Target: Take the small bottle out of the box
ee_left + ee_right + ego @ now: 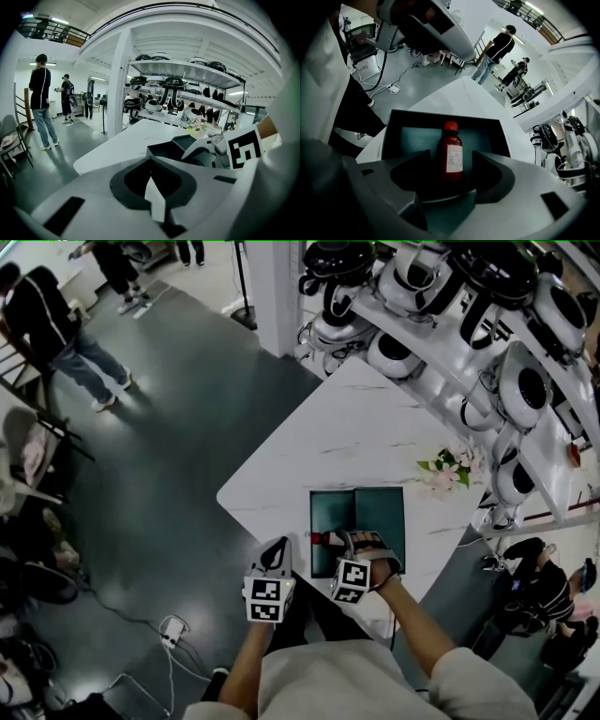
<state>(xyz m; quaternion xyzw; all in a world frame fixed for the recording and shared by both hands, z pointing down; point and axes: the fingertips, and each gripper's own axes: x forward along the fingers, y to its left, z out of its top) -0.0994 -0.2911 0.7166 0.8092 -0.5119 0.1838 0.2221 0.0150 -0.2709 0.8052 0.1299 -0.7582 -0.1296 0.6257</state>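
Jaws of the right gripper (450, 163) stand wide apart, one on each side of the small dark-red bottle (451, 140) with its red screw cap and white paper label. Neither pad appears to press on it yet. The bottle seems to lie on the floor of the dark teal open box (440, 116), cap pointing away from the gripper, roughly midway between the box's side walls. The box sits near the edge of the white marbled table (328, 437). The step in hand looks like the approach for the grasp. It would go best if the gripper comes down until the pads are level with the labelled body rather than the narrower cap, then closes evenly, so the round bottle cannot roll or squirt out sideways. The jaw tips should stop just short of the box floor. The lift should then go straight up until the bottle clears the near wall. The left gripper (151, 180), with its jaws together and nothing between them, hovers just beside the box and could steady it if it shifts.
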